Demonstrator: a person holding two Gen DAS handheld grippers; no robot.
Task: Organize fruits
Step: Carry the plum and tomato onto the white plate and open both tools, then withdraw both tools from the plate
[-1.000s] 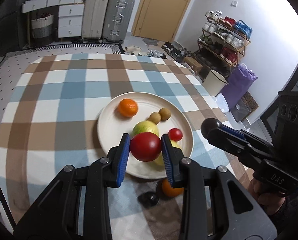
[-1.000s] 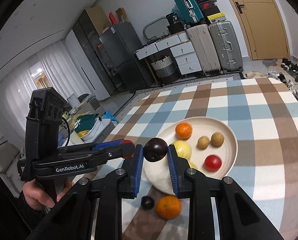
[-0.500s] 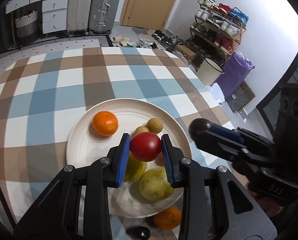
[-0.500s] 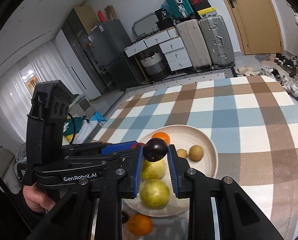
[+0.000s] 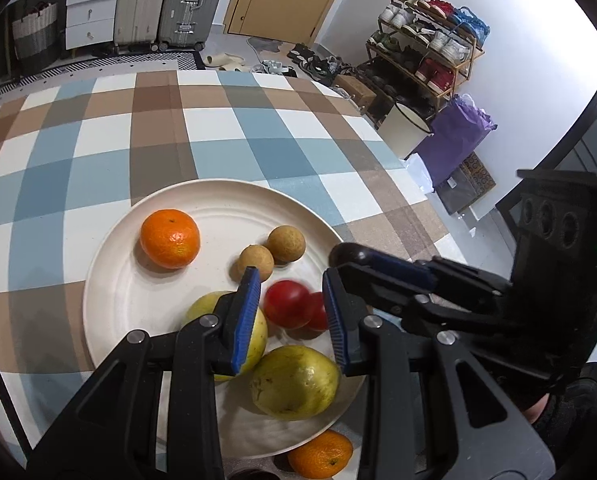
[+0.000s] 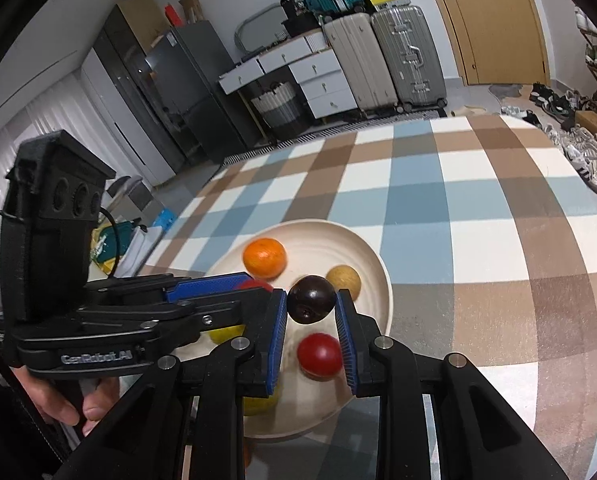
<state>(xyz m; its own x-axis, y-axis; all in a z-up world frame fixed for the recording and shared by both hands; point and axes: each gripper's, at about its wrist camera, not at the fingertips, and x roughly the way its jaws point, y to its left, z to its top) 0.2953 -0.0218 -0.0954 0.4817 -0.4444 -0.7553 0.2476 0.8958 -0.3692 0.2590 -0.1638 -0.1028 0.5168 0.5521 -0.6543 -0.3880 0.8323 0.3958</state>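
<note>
The left tongs (image 5: 288, 312) are seen spread above a cream plate (image 5: 110, 280), with nothing pinched between the blue pads (image 5: 244, 320). A red tomato (image 5: 288, 304) lies on the plate just below the gap, slightly blurred, clear of both pads. A second, smaller red fruit (image 5: 318, 312) is partly hidden behind it, touching it on the side of the right pad. Beyond the left pad two small brown round fruits (image 5: 286, 243) are set side by side, and further off to the left an orange (image 5: 169, 238) is placed on the plate. Under and behind the left pad a yellow-green fruit (image 5: 258, 332) is found, and nearer the handle, between the two arms, a larger yellow-green pear-like fruit (image 5: 294, 382) is resting. Off the plate, on the checked surface (image 5: 238, 128), a second orange (image 5: 320, 456) is lying close under the tongs.

The right tongs (image 6: 311, 316) are pressed onto a dark plum (image 6: 311, 299), which is held above the plate (image 6: 374, 280). Below them the smaller red fruit (image 6: 319, 354) is seen on the plate.
</note>
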